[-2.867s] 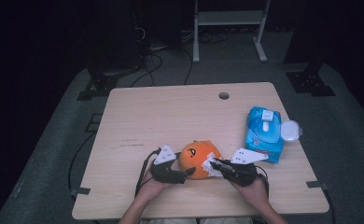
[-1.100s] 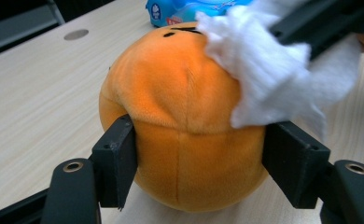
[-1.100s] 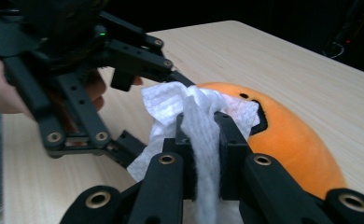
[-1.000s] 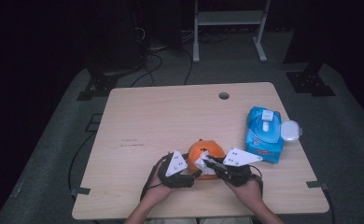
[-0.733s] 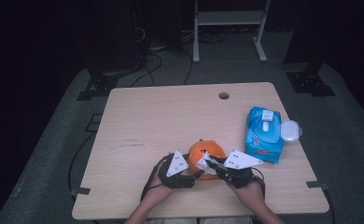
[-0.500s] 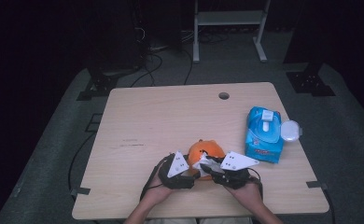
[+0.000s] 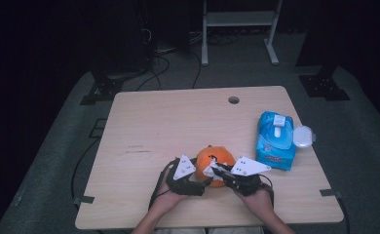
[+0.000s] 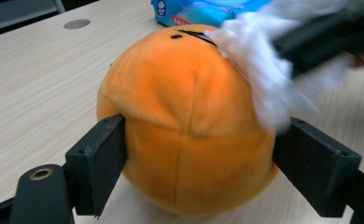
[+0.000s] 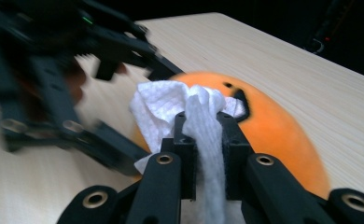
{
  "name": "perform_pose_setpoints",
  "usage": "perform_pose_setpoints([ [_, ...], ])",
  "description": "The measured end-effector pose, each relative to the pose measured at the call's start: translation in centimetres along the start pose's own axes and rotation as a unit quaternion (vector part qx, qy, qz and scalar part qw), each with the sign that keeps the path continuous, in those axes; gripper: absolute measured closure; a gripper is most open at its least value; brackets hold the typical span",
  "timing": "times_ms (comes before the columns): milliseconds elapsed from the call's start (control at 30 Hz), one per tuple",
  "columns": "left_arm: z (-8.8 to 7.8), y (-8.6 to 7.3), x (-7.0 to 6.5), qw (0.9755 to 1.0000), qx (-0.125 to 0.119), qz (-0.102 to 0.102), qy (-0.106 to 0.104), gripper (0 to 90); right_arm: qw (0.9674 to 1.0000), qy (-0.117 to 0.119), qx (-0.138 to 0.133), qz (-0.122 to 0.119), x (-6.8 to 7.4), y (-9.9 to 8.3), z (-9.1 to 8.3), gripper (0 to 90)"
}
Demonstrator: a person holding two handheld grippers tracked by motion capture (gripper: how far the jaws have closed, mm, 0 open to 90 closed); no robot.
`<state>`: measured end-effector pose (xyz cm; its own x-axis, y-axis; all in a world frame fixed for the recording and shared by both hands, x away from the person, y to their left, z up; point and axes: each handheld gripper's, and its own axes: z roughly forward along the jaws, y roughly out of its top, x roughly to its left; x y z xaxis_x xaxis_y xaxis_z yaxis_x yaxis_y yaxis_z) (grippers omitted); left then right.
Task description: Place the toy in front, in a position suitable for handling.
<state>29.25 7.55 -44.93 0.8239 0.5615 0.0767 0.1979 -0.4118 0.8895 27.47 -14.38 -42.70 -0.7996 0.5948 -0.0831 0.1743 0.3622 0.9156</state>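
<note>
High view, wipes pack (image 7: 275, 141) beside orange plush (image 7: 216, 160)

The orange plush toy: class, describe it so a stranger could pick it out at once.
On the wooden table, look at the near edge, left of the blue wipes pack. The orange plush toy sits there: round, with a small black face.

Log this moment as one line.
left hand-held gripper: clamps orange plush ball | right hand-held gripper: shut on white wipe, against ball | wipes pack: table's right

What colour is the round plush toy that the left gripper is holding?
Orange, with small black face markings on the plush toy. The left gripper view shows it best.
</note>
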Motion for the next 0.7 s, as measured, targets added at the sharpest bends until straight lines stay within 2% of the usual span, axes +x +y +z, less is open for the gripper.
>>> perform_pose_setpoints([
  [33,-0.1,0.1,-0.2,0.9998,0.003,0.018,0.003,29.6,0.9998,-0.001,0.001,-0.019,0.7,0.4,0.1,79.8],
  [67,-0.1,0.1,-0.3,0.9997,0.003,0.024,0.005,29.6,0.9998,-0.001,0.001,-0.019,0.7,0.4,0.1,79.8],
  [100,-0.1,0.1,-0.3,0.9998,0.002,0.017,0.005,30.9,0.9997,-0.004,0.003,-0.023,0.7,0.6,0.1,79.9],
  [167,-0.3,-0.2,-0.1,0.9998,0.008,0.021,0.0,31.7,0.9998,-0.021,0.001,-0.004,-0.7,0.4,-0.3,80.1],
  [200,-0.3,-0.2,-0.1,0.9998,0.008,0.021,0.0,31.7,0.9998,-0.021,0.001,-0.004,-0.7,0.4,-0.3,80.1],
  [233,-0.3,-0.3,0.1,0.9998,0.009,0.016,-0.004,31.1,0.999,-0.039,0.003,0.021,-2.2,-0.1,-0.9,80.1],
  [267,-0.3,-0.3,0.1,0.9998,0.009,0.016,-0.004,29.1,0.999,-0.039,0.003,0.021,-2.2,-0.1,-0.9,80.1],
  [300,-0.4,-0.2,0.2,0.9999,0.007,0.01,-0.006,25.5,0.9978,-0.047,0.009,0.045,-3.3,-0.7,-1.2,80.1],
  [333,-0.4,-0.1,0.3,0.9999,0.002,0.003,-0.01,25.5,0.9978,-0.047,0.009,0.045,-3.3,-0.7,-1.2,80.1],
  [367,-0.6,0.1,0.5,0.9998,-0.007,-0.006,-0.018,21.8,0.9977,-0.043,0.01,0.052,-3.5,-0.9,-1.2,80.1],
  [400,-0.8,0.2,0.6,0.9992,-0.025,-0.021,-0.024,20.2,0.9978,-0.04,0.01,0.051,-3.3,-1.0,-1.2,80.2],
  [433,-1.1,0.4,0.9,0.9985,-0.038,-0.03,-0.027,19.7,0.9983,-0.031,0.01,0.049,-3.1,-0.9,-1.0,80.1],
  [467,-1.2,0.5,1.0,0.9984,-0.041,-0.032,-0.024,20.4,0.9987,-0.018,0.007,0.048,-2.7,-0.8,-0.9,80.1],
  [500,-1.2,0.5,1.1,0.9989,-0.034,-0.025,-0.019,25.9,0.9993,-0.003,0.009,0.036,-1.8,-0.5,-0.5,80.1],
  [533,-1.2,0.4,1.1,0.9996,-0.021,-0.015,-0.015,25.9,0.9993,-0.003,0.009,0.036,-1.8,-0.5,-0.5,80.1],
  [567,-1.2,0.1,1.2,0.9996,-0.019,-0.016,-0.017,28.4,0.9995,-0.003,0.011,0.029,-1.6,-0.5,-0.4,80.0],
  [667,-1.3,-0.4,1.6,0.9995,-0.012,-0.022,-0.017,31.1,0.999,-0.004,0.017,0.041,-2.3,-0.8,-0.6,80.1],
  [700,-1.4,-0.5,1.9,0.9993,-0.012,-0.029,-0.022,31.0,0.9981,-0.019,0.023,0.054,-3.2,-1.3,-0.9,80.1],
])
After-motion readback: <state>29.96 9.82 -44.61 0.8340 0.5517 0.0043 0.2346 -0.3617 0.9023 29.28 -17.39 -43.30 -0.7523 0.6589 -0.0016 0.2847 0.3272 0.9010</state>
